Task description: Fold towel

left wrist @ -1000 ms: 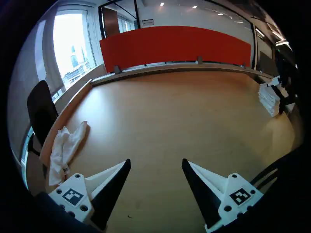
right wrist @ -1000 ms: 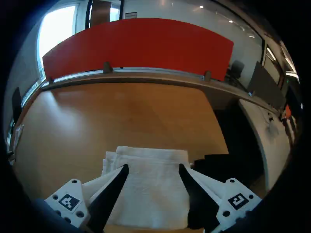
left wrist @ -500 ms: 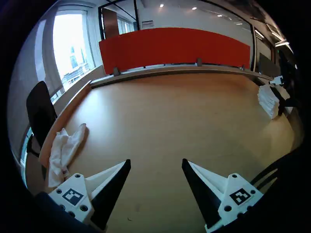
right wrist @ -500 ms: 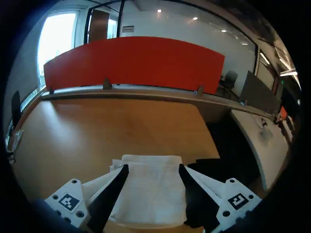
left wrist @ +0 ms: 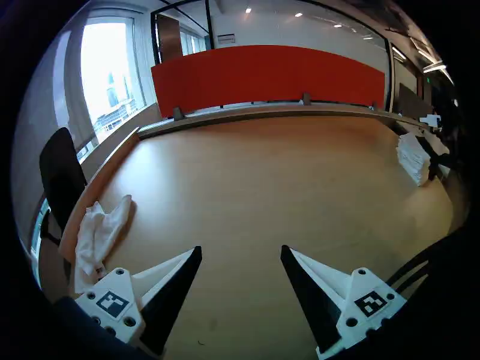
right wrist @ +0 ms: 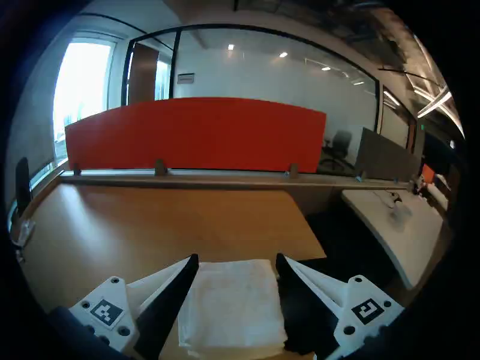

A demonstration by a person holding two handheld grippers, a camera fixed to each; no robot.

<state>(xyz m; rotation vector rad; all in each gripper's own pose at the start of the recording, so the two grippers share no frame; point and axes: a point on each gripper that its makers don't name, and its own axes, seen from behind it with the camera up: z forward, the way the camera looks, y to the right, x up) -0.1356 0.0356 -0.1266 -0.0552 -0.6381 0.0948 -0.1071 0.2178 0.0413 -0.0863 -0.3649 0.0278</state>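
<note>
Right gripper [right wrist: 235, 257] jaws apart, folded towel stack [right wrist: 231, 303] lying between them near the table edge; left gripper [left wrist: 240, 249] jaws apart over the table [left wrist: 270, 174], crumpled towel [left wrist: 102, 231] well to its left.

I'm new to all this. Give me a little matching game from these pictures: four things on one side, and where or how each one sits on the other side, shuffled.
Things:
1 crumpled towel
2 folded towels
3 partition
4 chair

Places:
A red, standing along the table's far edge
B neat stack seen between the right gripper's spread fingers
C black, off the table beside the window
D loose heap at the table's edge near the chair

Pairs: 1-D; 2-B; 3-A; 4-C
</note>
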